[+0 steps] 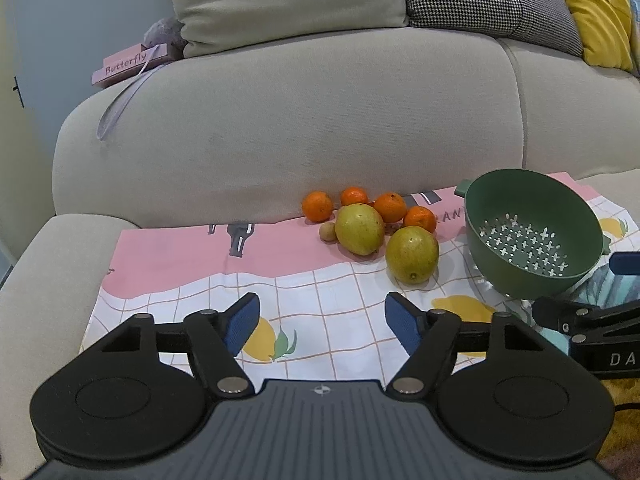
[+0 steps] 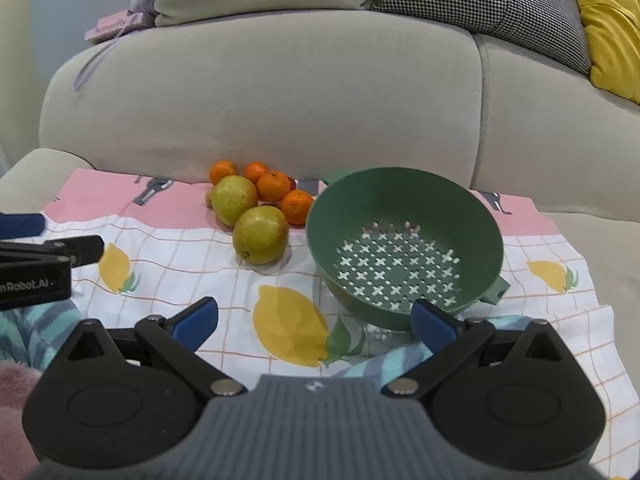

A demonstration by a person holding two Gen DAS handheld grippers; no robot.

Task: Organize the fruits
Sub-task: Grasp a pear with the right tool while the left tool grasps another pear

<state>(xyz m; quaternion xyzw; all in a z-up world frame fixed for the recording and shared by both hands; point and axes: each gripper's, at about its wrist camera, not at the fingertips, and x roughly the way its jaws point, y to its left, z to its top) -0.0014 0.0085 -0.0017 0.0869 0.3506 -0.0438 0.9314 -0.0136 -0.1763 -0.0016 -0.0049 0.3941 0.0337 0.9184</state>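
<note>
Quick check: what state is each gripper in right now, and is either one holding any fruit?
Left gripper: jaws open, nothing between them.
Right gripper: jaws open, holding nothing; no fruit held by either.

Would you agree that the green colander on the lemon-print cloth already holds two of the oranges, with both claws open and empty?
Not quite: the green colander is empty, as the right wrist view shows. All four oranges lie in the pile beside it on the lemon-print cloth. The rest stands: the left claw and right claw are open and empty.
</note>
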